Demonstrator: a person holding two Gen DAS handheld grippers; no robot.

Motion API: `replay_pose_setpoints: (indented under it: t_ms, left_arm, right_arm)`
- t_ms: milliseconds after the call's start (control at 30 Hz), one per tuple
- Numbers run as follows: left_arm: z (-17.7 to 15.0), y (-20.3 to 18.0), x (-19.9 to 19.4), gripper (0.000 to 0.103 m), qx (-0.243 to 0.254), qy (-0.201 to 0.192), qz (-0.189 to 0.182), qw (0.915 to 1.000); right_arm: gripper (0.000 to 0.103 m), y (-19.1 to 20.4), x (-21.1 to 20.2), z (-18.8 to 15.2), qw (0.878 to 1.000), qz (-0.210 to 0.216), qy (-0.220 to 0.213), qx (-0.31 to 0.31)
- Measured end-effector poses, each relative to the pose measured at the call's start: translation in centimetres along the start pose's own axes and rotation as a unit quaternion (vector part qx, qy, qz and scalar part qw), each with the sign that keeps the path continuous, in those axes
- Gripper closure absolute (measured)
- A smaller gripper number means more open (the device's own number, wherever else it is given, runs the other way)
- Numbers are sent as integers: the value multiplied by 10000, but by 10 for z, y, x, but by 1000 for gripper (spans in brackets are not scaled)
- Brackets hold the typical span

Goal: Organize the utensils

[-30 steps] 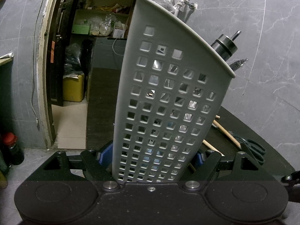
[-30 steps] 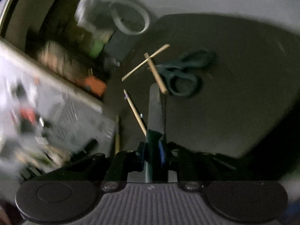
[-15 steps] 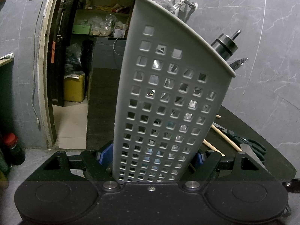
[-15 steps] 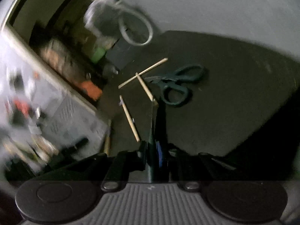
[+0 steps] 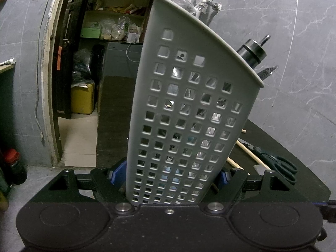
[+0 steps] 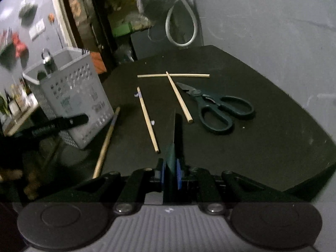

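Note:
My left gripper is shut on the lower part of a grey perforated utensil basket, which it holds tilted. A dark round handle and a metal tip stick out of the basket's top. The basket also shows at the left of the right wrist view. My right gripper is shut on the dark green handle of a knife; its blade points forward, edge-on, above the black table. Several wooden chopsticks and green-handled scissors lie on the table ahead.
Two chopsticks cross in a T at the far side of the table. Another chopstick lies beside the basket. Behind are a grey tiled wall, a hose loop and a doorway to a cluttered storeroom.
The right gripper has rolled upright and lifted, so the knife blade has turned from flat to edge-on. The left gripper and basket have stayed still.

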State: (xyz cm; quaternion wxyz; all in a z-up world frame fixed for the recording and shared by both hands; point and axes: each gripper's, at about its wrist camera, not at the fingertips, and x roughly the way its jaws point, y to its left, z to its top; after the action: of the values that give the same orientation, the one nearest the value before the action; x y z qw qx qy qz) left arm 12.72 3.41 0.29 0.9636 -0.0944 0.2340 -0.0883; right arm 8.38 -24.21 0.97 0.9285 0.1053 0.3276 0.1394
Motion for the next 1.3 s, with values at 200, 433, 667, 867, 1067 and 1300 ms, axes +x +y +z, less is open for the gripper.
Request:
replay_pose_setpoints:
  t_ms: [200, 433, 667, 867, 1067, 1300]
  left_arm:
    - [0, 1, 0, 22, -2, 0, 5, 10000]
    - [0, 1, -1, 22, 12, 6, 14, 10000]
    - [0, 1, -1, 22, 8, 5, 11, 10000]
    - [0, 1, -1, 22, 9, 5, 11, 10000]
    - [0, 1, -1, 22, 16, 8, 16, 10000]
    - [0, -1, -1, 22, 33, 16, 35, 10000]
  right_arm:
    - [91, -24, 4, 0, 9940, 628, -133, 887]
    - [91, -55, 9, -8, 9634, 1361, -159, 2305]
    - [91, -68, 5, -12, 9392, 1707, -419, 2950]
    - [91, -69, 7, -8, 9390, 1684, -521, 2953]
    - [92, -61, 19, -14, 9537, 1474, -398, 2591]
    - [92, -6, 12, -6, 9945, 825, -427, 490]
